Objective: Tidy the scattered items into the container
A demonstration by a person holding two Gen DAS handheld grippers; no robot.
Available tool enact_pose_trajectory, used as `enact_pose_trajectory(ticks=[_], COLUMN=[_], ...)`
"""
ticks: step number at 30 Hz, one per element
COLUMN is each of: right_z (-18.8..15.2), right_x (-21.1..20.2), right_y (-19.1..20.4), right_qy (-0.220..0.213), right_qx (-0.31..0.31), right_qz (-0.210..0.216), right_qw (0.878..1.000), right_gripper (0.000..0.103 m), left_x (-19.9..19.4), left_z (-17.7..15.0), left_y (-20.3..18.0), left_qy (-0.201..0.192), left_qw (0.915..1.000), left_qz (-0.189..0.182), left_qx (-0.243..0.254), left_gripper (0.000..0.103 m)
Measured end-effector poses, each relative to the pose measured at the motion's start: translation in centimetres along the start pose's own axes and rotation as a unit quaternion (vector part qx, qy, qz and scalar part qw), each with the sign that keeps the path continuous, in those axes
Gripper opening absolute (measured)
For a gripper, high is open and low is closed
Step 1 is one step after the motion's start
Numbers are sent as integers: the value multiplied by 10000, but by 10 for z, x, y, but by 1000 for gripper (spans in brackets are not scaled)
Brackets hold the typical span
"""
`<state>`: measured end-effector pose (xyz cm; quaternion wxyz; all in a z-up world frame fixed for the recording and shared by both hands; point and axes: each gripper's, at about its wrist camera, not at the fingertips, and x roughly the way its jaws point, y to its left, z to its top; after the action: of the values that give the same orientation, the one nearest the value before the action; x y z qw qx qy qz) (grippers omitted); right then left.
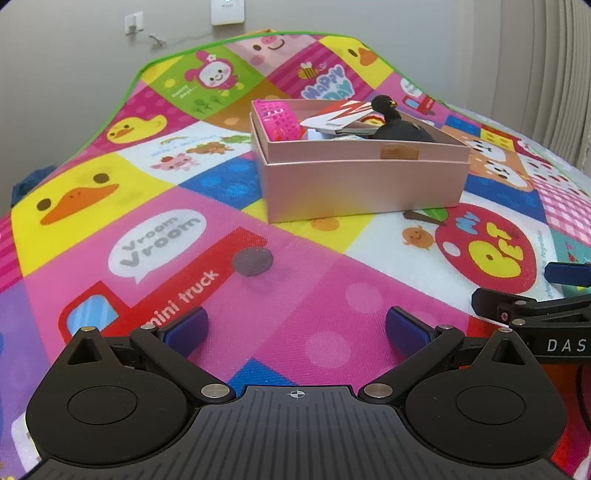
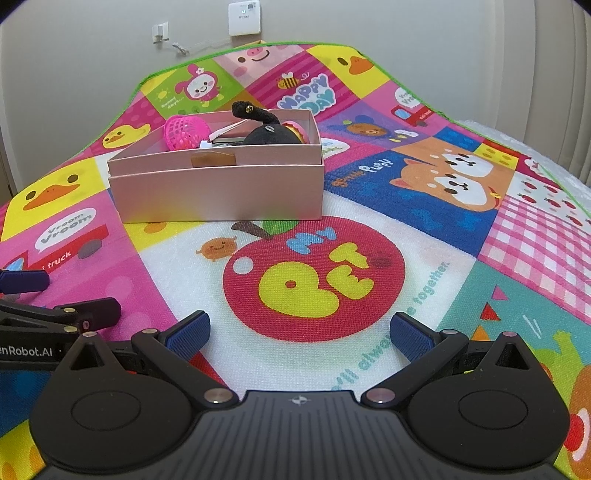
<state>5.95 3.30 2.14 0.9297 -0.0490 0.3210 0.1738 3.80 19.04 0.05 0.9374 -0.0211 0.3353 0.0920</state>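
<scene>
A pink cardboard box [image 1: 364, 184] [image 2: 221, 192] stands on the colourful play mat [image 1: 147, 206] [image 2: 424, 206], well ahead of both grippers. Inside it lie a pink mesh basket toy [image 1: 280, 120] [image 2: 184, 132], a black plush toy [image 1: 395, 122] [image 2: 266, 129], a red-and-white card [image 1: 340, 112] and other small items partly hidden by the walls. My left gripper [image 1: 295, 330] is open over the pink "mini truck" patch, nothing between its fingers. My right gripper [image 2: 300, 334] is open over the red apple picture, also holding nothing. Each gripper shows at the edge of the other's view.
The mat ends in a green border [image 1: 122, 99] [image 2: 469, 125] at the back and sides, with grey wall beyond. A white wall device [image 2: 243, 18] and a socket with a cable [image 2: 162, 33] sit on the far wall. A curtain [image 1: 554, 74] hangs right.
</scene>
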Motion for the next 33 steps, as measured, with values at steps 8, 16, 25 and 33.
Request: enact_pose_trajectory(ticks=[8,16,25,33], right_z=[1,1,1,1], right_x=[1,1,1,1], right_y=[-1,-1,0,-1], right_qy=[-5,-5,-5,-4], right_qx=[-5,-5,-6,-8], right_qz=[2,2,1,1], right_qw=[10000,10000,10000,10000], right_gripper=[103,103,103,103], left_x=[-1,-1,-1,-1], left_z=[0,0,0,0], left_y=[-3,-2,-2,-2], left_qy=[-3,-2,-2,-2], left_qw=[10000,10000,10000,10000], left_qz=[23,22,25,24], left_qx=[13,11,15,14], left_gripper=[103,103,103,103])
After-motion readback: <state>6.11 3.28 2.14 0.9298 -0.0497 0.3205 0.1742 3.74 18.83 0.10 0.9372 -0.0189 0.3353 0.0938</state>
